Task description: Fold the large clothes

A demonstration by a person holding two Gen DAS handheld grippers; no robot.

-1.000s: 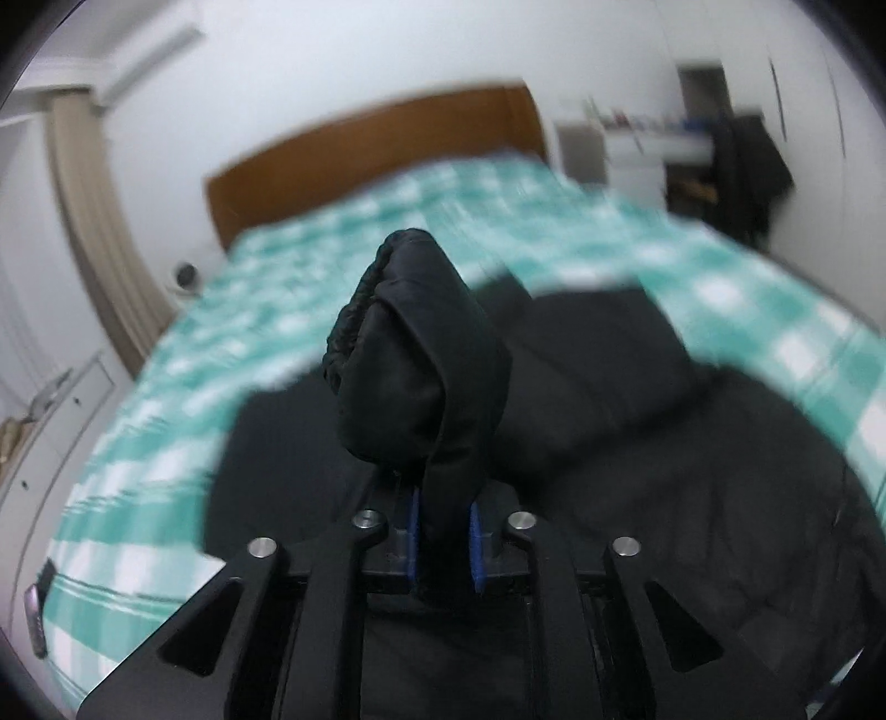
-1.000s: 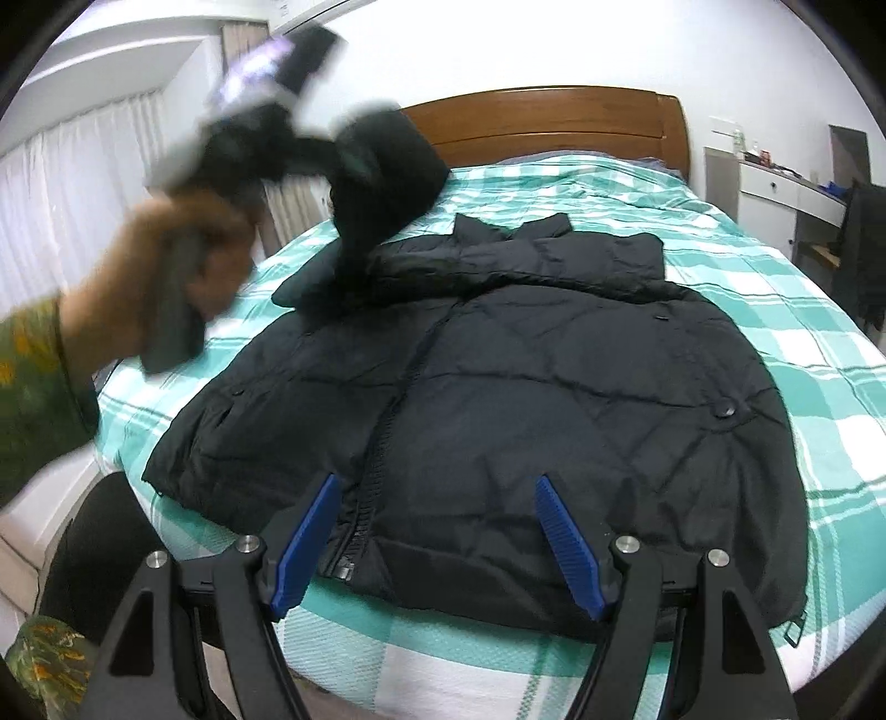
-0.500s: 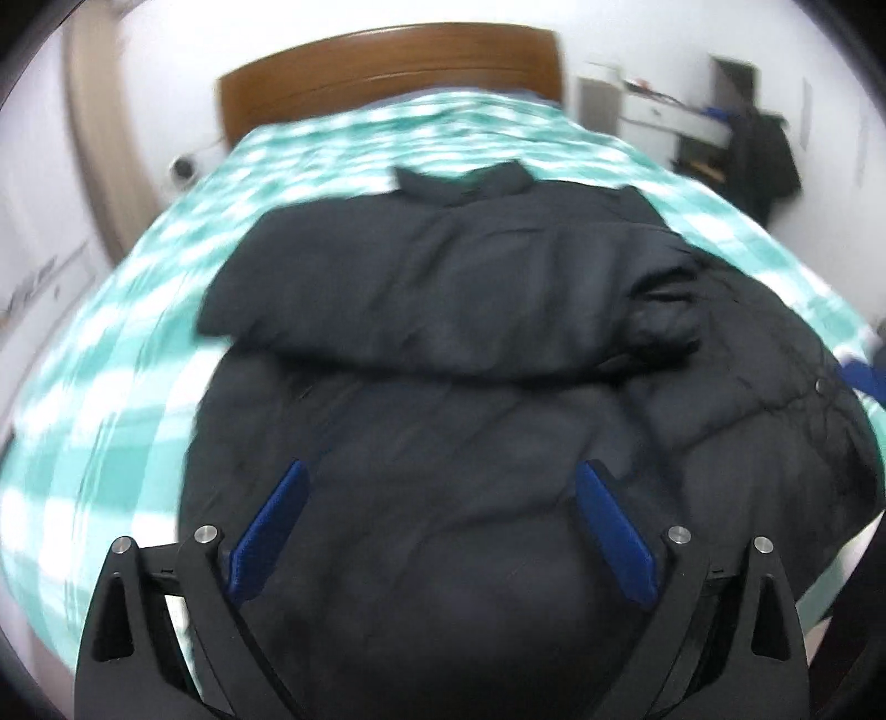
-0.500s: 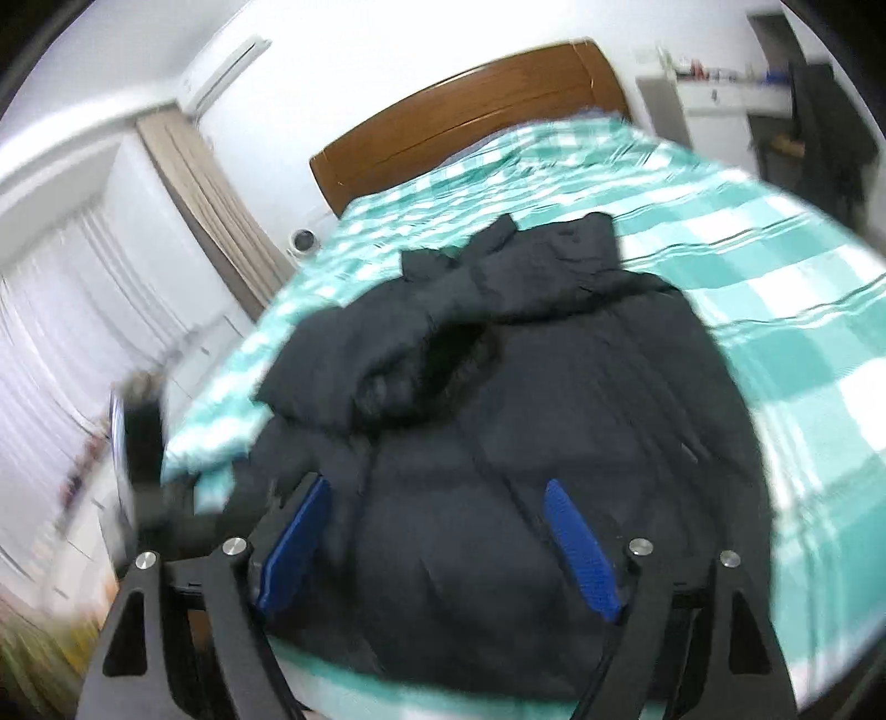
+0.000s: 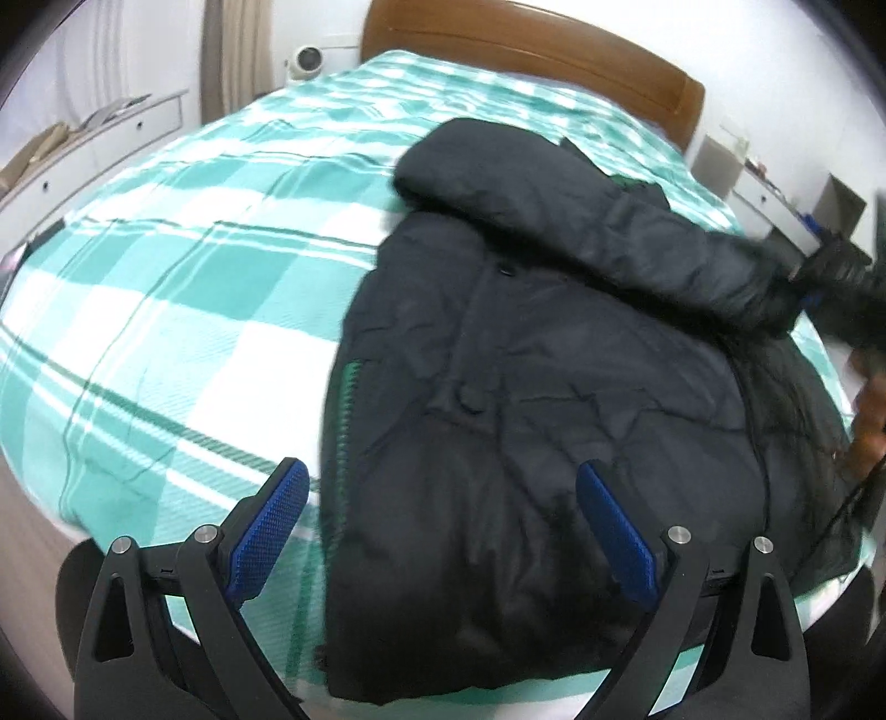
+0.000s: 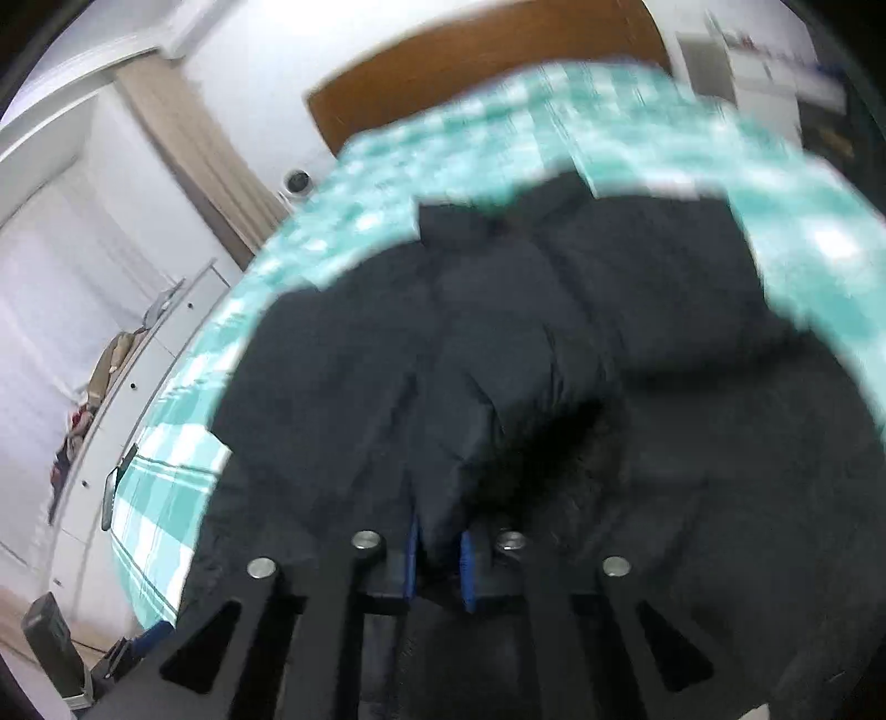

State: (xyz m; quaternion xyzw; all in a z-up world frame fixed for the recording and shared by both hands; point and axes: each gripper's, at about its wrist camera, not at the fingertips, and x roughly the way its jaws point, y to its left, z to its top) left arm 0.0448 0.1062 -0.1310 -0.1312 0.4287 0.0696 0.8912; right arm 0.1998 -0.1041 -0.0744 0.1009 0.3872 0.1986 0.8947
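Observation:
A large black padded jacket (image 5: pixel 554 399) lies front-up on the green-and-white checked bed (image 5: pixel 183 310). One sleeve (image 5: pixel 581 221) is folded across its chest. My left gripper (image 5: pixel 437 526) is open and empty, held above the jacket's hem near the bed's foot. My right gripper (image 6: pixel 440 559) is shut on a fold of the black jacket (image 6: pixel 498 343), by the sleeve's cuff end. In the left wrist view the right gripper (image 5: pixel 830 277) shows blurred at the right edge, at the sleeve's cuff.
A wooden headboard (image 5: pixel 526 50) stands at the far end. White drawers (image 5: pixel 94 149) run along the left wall. A small white camera (image 5: pixel 307 58) sits by the headboard. A white desk (image 5: pixel 775 194) is at the right.
My left gripper let go of the sleeve, opened and drew back to the hem. My right gripper moved in from the hem and shut on the jacket at the folded sleeve.

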